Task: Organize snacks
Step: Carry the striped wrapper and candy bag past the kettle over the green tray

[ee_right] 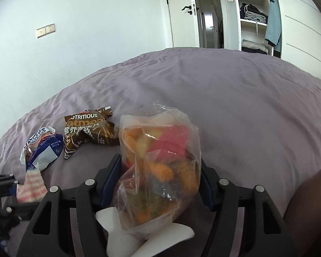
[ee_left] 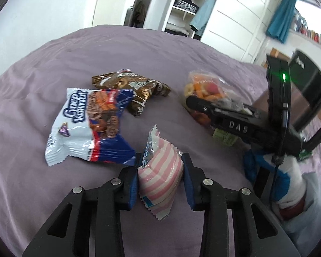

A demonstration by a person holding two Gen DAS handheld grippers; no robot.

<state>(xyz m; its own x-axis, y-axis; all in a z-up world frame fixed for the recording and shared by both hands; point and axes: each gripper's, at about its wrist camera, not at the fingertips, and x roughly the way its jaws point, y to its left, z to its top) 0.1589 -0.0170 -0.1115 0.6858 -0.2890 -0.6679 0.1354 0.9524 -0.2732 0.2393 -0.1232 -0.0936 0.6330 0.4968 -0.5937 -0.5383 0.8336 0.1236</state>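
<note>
Snacks lie on a purple bed cover [ee_left: 53,64]. My left gripper [ee_left: 160,180] is shut on a pink-and-white striped packet [ee_left: 160,171], its blue pads pressing both sides. A white-and-blue cookie packet [ee_left: 85,128] lies just left of it, and a brown oatmeal packet [ee_left: 137,90] lies beyond. In the right wrist view my right gripper [ee_right: 159,182] stands wide around a clear bag of colourful snacks [ee_right: 160,160], with both pads against the bag's sides. The same bag [ee_left: 203,87] shows at that gripper's tips [ee_left: 194,105] in the left wrist view.
A small green packet [ee_left: 223,137] sits under the right gripper. A blue-and-white sleeve [ee_left: 289,182] is at the right, and an arm [ee_right: 310,203] is at the right edge. The bed cover [ee_right: 246,107] stretches back to an open wardrobe [ee_right: 252,17] and a door [ee_right: 182,10].
</note>
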